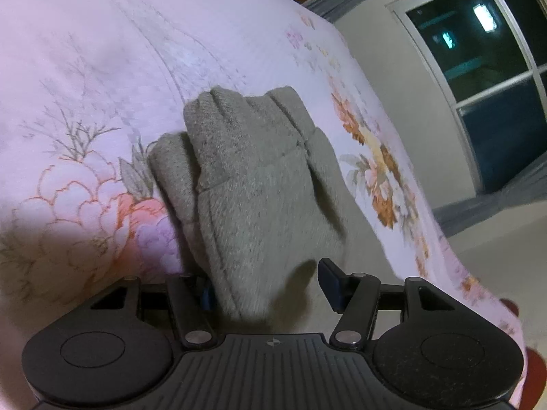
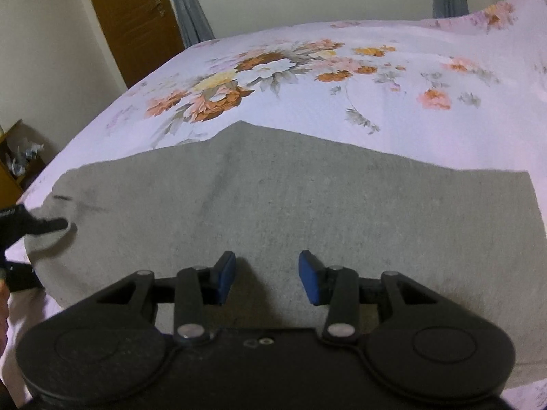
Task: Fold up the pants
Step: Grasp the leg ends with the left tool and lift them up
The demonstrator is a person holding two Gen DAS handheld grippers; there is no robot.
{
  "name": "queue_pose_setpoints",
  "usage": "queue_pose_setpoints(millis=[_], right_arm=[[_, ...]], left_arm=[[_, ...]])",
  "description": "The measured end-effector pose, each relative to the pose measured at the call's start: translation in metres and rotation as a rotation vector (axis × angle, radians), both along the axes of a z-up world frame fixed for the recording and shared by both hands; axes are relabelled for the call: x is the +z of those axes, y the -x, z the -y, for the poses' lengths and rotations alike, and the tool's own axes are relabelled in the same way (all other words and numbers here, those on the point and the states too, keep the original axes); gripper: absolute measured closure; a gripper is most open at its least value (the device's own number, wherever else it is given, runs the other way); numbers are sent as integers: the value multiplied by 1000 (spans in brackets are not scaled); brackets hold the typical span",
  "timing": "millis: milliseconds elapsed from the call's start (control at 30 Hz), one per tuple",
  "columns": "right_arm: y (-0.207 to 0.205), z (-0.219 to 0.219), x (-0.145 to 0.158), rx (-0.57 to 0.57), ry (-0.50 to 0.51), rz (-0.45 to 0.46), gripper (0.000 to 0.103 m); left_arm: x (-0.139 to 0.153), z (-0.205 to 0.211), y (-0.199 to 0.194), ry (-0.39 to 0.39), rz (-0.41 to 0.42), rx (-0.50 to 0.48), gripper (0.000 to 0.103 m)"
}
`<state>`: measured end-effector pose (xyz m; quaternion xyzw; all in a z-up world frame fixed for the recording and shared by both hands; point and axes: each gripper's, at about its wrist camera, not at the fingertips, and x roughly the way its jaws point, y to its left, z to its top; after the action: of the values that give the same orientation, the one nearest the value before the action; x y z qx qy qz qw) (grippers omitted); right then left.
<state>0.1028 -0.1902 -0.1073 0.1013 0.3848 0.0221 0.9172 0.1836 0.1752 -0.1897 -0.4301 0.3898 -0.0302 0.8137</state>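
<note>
Left hand-held gripper (image 1: pixel 270 287) is hovering spread apart around bunched grey pants (image 1: pixel 249 171); right hand-held gripper (image 2: pixel 267 282) is hanging apart above them on the floral bed (image 2: pixel 342 102).

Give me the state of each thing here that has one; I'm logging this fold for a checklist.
left gripper: open, fabric lying between its fingers.
right gripper: open, over the cloth, gripping nothing.
pants: spread flat on the bed, one end bunched in folds by the left gripper.
bedsheet: laid smooth under the pants.
door: closed.
window: shut, dark outside.
</note>
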Motion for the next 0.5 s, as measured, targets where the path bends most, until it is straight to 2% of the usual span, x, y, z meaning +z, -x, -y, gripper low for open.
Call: queue_pose_setpoints(millis=[100, 200, 267, 333, 367, 400, 467, 500], right_arm=[[-5, 3, 8, -18, 7, 34, 61], [-14, 5, 3, -32, 5, 18, 61], [-20, 2, -7, -14, 24, -16, 60], [-19, 1, -4, -14, 31, -6, 61], [-19, 2, -1, -25, 22, 6, 63], [-17, 5, 2, -38, 13, 26, 63], [-17, 8, 5, -66, 24, 50, 62], [-20, 9, 0, -68, 32, 29, 62]], left_arm=[[-2, 0, -4, 34, 11, 19, 45], [-6, 3, -12, 77, 19, 52, 45], [-7, 11, -20, 66, 21, 50, 45], [-7, 13, -25, 48, 24, 36, 46], [-6, 11, -24, 43, 24, 32, 51], [-6, 11, -25, 23, 11, 35, 62], [-7, 6, -23, 19, 12, 39, 68], [-6, 7, -22, 8, 11, 41, 70]])
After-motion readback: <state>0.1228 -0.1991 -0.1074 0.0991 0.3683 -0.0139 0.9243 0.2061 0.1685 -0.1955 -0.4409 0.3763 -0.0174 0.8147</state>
